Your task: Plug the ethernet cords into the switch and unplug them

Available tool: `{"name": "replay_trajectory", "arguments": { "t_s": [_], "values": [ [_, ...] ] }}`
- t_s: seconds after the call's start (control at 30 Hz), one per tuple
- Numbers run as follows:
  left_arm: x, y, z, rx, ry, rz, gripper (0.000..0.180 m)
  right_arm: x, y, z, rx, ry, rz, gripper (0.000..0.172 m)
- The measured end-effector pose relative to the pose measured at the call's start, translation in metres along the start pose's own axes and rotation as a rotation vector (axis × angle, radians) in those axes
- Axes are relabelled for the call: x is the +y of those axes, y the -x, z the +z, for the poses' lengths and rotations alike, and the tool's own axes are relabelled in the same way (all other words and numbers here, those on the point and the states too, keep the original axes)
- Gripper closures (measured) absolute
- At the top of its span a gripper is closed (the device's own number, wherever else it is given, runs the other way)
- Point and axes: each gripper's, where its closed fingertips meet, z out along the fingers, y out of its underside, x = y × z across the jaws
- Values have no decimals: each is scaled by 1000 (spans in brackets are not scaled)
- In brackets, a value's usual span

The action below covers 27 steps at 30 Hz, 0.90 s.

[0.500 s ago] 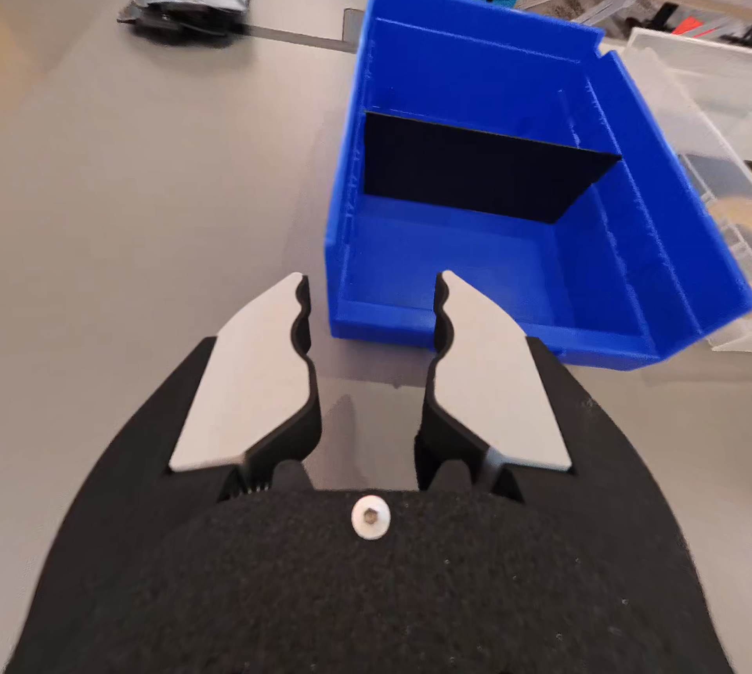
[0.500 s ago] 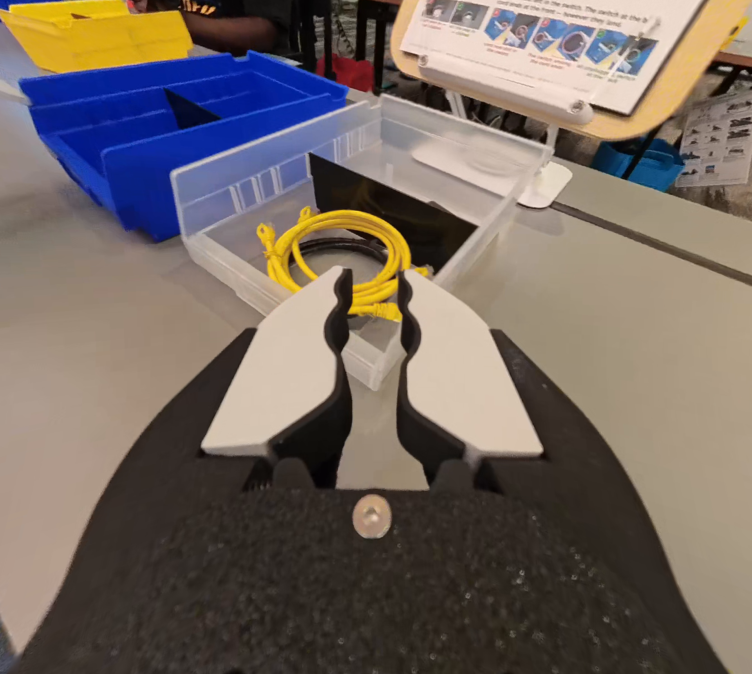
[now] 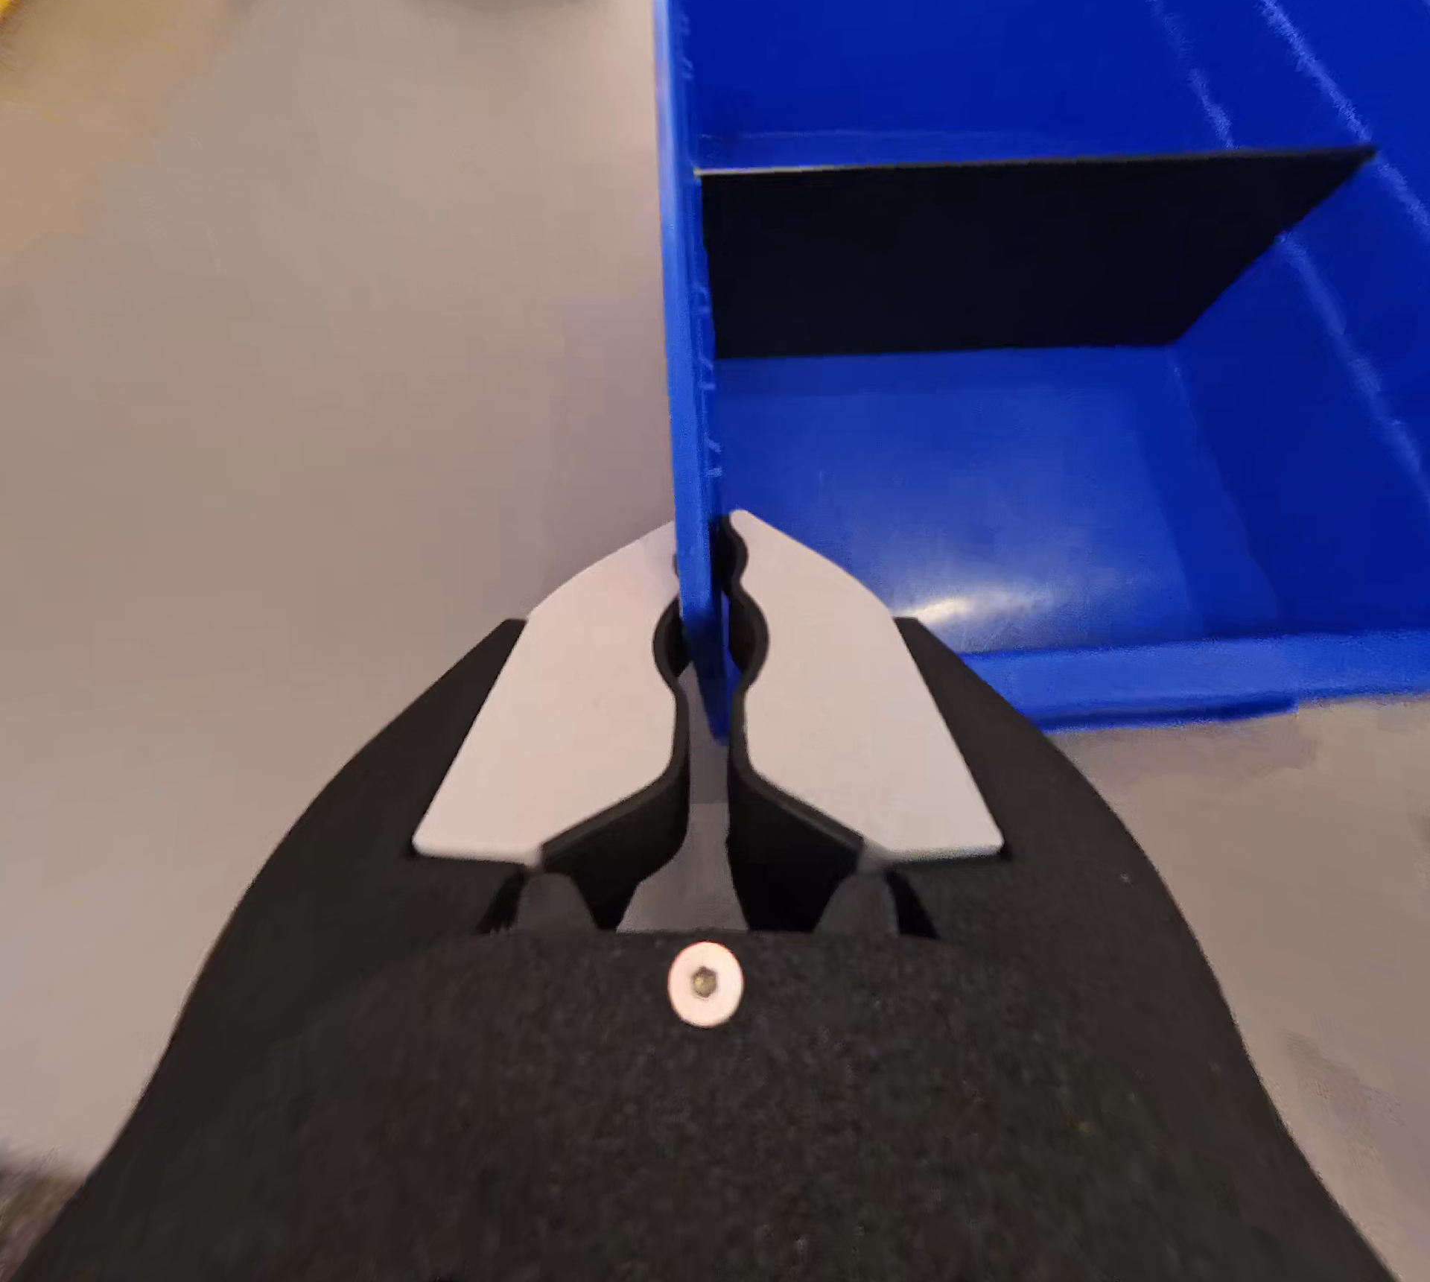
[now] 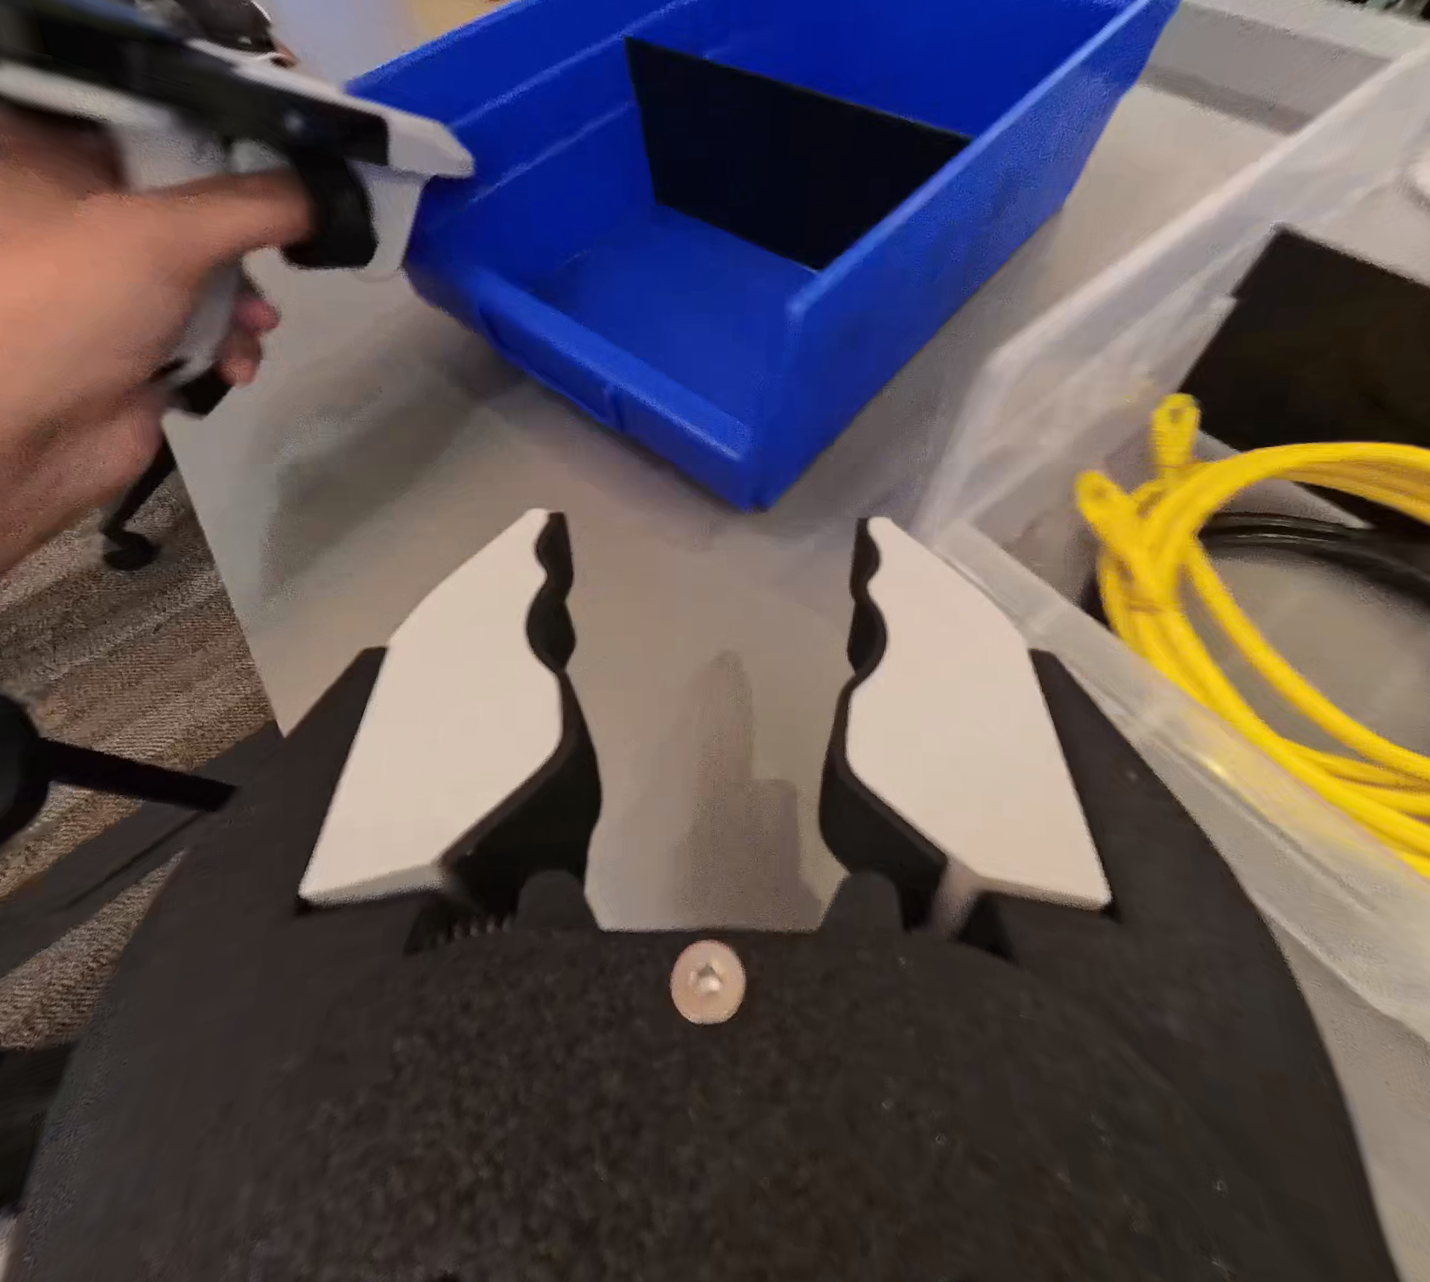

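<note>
While our left gripper [image 3: 700,548] clamps the blue bin's [image 3: 1006,509] side wall, our right gripper [image 4: 708,533] stands wide with nothing between its fingers.
We see one left pad on either face of the wall, pressed against it. Yellow ethernet cords [image 4: 1207,610] lie coiled in the clear bin [image 4: 1099,347] at 3 o'clock in the right wrist view, above the grey table [image 4: 696,595].

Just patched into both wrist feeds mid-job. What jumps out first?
The big blue bin with a black divider dominates; the left gripper is clamped on the near end of its left side wall. The right gripper hangs open above bare grey table, and a coil of yellow ethernet cords lies in a clear bin to its right.
</note>
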Motion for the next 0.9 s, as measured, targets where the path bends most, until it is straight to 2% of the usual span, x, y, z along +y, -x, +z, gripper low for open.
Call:
{"name": "replay_trajectory", "arguments": {
  "t_s": [0.1, 0.17, 0.2, 0.27, 0.3, 0.33, 0.37, 0.43, 0.57, 0.7, 0.8, 0.9],
  "values": [
    [23, -9, -34, -36, -14, -9, 176, -9, 14, 24, 70, -23, 10, 97],
    [36, -12, -52, -49, -16, -2, 176, -15, 11, 30, 174, -40, -6, 90],
    [41, -12, -59, -60, -13, 10, 175, -16, 2, 30, 255, -42, -14, 93],
    [48, -10, -70, -54, -15, 4, 176, -17, -14, 29, 367, -40, 44, 113],
    [51, -9, -74, -47, -16, -9, 176, -15, -11, 33, 333, -34, 68, 129],
    [53, -8, -77, -40, -17, -22, 176, -11, -6, 37, 290, -20, 85, 158],
    [54, -8, -79, -37, -18, -28, 176, -9, -4, 39, 275, 1, 101, 166],
    [51, -7, -88, -62, -41, -7, 176, -11, -1, 38, 278, 28, 61, 167],
    [20, -14, -121, -127, -163, 78, 176, -26, 3, 24, 220, 4, 143, 168],
    [-25, -40, -149, -121, -315, 116, 176, -75, -9, -19, 270, -149, 75, 168],
    [-66, -83, -159, -70, -397, 176, 175, -112, -39, -69, 349, -244, 45, 167],
    [-107, -143, -161, 3, -456, 207, 176, -127, -81, -125, 464, -319, 75, 167]
  ]
}}
